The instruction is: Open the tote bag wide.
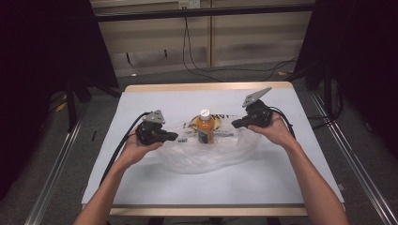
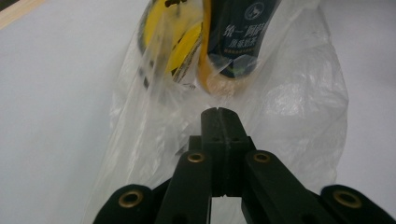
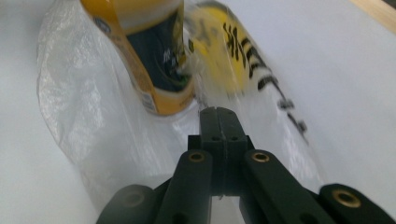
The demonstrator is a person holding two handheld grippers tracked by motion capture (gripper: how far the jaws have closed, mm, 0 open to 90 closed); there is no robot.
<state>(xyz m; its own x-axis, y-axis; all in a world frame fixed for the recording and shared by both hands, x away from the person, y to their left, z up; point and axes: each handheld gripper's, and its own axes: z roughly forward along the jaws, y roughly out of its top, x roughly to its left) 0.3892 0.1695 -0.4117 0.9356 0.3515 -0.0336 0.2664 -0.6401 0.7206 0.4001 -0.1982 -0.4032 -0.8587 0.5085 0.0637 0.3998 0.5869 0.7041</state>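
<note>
Surface [image 1: 141, 187]: white sheet over a wood-edged top, seen from above; the things sit around its centre.
Plastic bag [image 1: 206, 157]: clear, crumpled, spread across the middle of the surface – it bulges toward 6 o'clock and reaches out to both grippers at 9 and 3 o'clock. Black lettering and a yellow print show on the part of it behind the bottle.
Bottle [image 1: 205, 127]: orange drink with a white cap and dark label, standing upright at the centre, on or inside the bag; which of the two cannot be told from above.
Left gripper [image 1: 172, 136]: held in the person's left hand [image 1: 141, 143] at 9 o'clock of the bottle, pointing toward it. In the left gripper view its fingers [image 2: 212, 123] are pressed together with the bag film lying around their tips – whether film is pinched between them cannot be told.
Right gripper [image 1: 236, 124]: held in the right hand [image 1: 277, 131] at 3 o'clock of the bottle, pointing toward it at the bag's edge. In the right gripper view its fingers [image 3: 212, 121] are likewise closed tight, with the film around them and the bottle's base just beyond at 11 o'clock.
</note>
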